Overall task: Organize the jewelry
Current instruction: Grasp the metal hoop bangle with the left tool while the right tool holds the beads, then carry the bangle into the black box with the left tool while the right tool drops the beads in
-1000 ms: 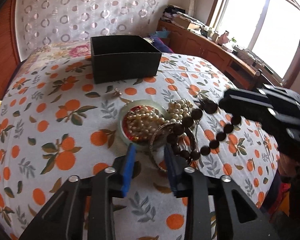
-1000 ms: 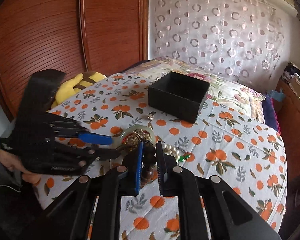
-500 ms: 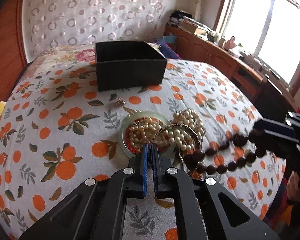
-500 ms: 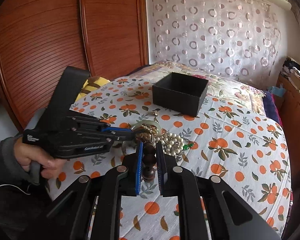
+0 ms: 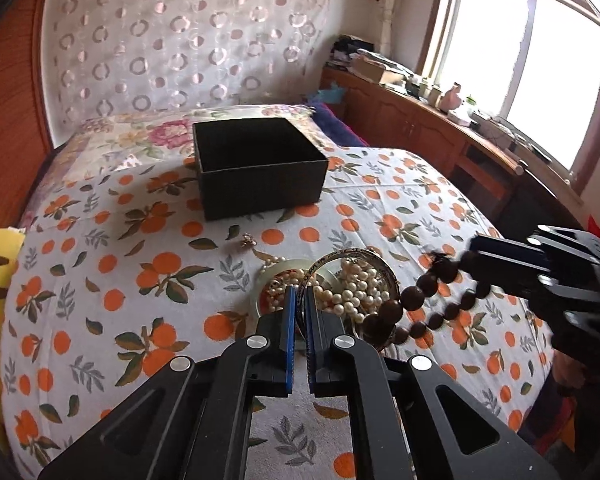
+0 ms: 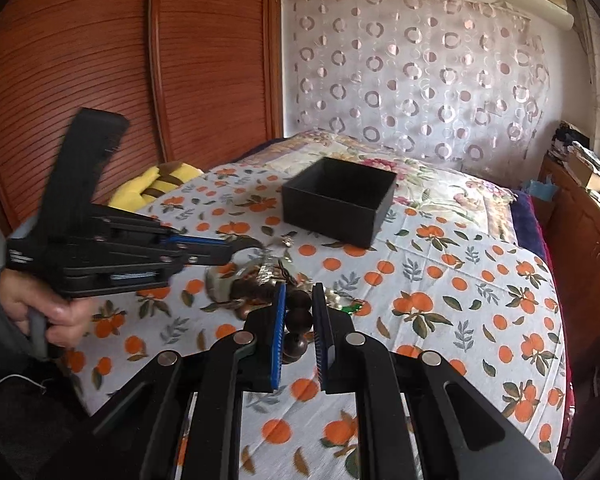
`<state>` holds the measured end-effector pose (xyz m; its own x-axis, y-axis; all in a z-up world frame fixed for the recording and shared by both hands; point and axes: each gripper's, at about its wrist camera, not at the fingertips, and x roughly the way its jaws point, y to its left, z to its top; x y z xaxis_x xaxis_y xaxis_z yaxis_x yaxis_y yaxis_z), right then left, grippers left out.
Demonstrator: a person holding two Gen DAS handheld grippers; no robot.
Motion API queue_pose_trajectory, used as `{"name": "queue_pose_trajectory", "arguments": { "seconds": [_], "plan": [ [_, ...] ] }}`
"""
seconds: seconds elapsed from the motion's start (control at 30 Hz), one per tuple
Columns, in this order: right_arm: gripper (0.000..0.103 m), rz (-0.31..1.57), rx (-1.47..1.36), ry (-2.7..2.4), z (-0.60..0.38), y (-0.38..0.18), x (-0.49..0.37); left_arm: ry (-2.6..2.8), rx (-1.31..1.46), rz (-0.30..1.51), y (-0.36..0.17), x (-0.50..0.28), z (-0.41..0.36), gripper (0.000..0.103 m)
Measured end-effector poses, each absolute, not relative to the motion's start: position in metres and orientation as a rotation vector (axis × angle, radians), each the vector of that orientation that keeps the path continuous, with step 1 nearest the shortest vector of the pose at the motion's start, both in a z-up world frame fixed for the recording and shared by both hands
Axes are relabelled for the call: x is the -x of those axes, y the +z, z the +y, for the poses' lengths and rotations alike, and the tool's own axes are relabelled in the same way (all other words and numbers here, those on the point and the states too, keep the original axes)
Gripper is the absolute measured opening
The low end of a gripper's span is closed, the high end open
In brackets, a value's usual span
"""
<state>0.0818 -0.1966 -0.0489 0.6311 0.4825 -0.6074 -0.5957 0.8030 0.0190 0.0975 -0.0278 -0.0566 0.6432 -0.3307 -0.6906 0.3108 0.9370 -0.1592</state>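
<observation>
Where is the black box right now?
In the left wrist view, the black box sits open on the orange-print bedspread, beyond the pile of pearls.

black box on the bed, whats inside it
The black box is open-topped; only its dark inner walls show. The near wall hides its floor in both views, so whether any jewelry lies inside cannot be told.

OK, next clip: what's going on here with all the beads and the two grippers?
A person is sorting a heap of jewelry on a bedspread printed with oranges. The left gripper is shut on a metal bangle, tilting it up over the pearl strands. The right gripper is shut on a dark wooden bead necklace, whose strand hangs stretched from the pile. The open black box stands further back, with nothing visible inside from these angles.
</observation>
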Motion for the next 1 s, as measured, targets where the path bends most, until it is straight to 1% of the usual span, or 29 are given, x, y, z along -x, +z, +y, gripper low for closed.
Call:
{"name": "queue_pose_trajectory", "arguments": {
  "seconds": [0.2,0.33,0.57,0.73,1.0],
  "plan": [
    [0.015,0.673,0.175,0.610,-0.198,-0.066,-0.094,-0.352,0.077,0.784,-0.058,-0.104,-0.022,0.004],
    [0.015,0.691,0.162,0.605,-0.199,-0.071,-0.102,-0.340,0.138,0.750,-0.051,-0.109,-0.016,0.004],
    [0.015,0.733,0.145,0.610,-0.199,-0.084,-0.115,-0.299,0.157,0.701,-0.040,-0.117,-0.011,0.003],
    [0.015,0.701,0.100,0.618,-0.210,-0.070,-0.127,-0.277,0.133,0.704,-0.033,-0.129,-0.008,0.003],
    [0.015,0.648,0.108,0.648,-0.207,-0.039,-0.149,-0.229,0.076,0.705,-0.028,-0.155,-0.003,0.003]
  ]
}}
